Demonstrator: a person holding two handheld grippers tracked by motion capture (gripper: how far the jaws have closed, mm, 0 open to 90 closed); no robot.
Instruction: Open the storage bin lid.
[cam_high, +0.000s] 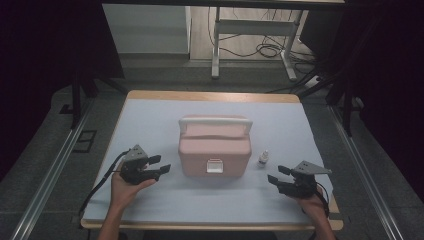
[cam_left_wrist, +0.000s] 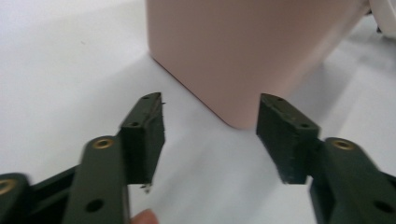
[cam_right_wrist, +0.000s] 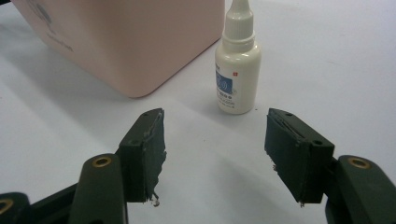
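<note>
Both forearms come in low over the table (cam_high: 150, 210), each hand resting near the front edge with its tool pointing inward: the left gripper (cam_high: 161, 165) and the right gripper (cam_high: 278, 174) are both spread wide with nothing between the jaws. The pink box (cam_high: 215, 145), lid closed and white handle folded back, sits between the two, just ahead of the left one's tips. A small white dropper bottle (cam_right_wrist: 237, 70) stands upright just ahead of the right one, beside the box's corner.
</note>
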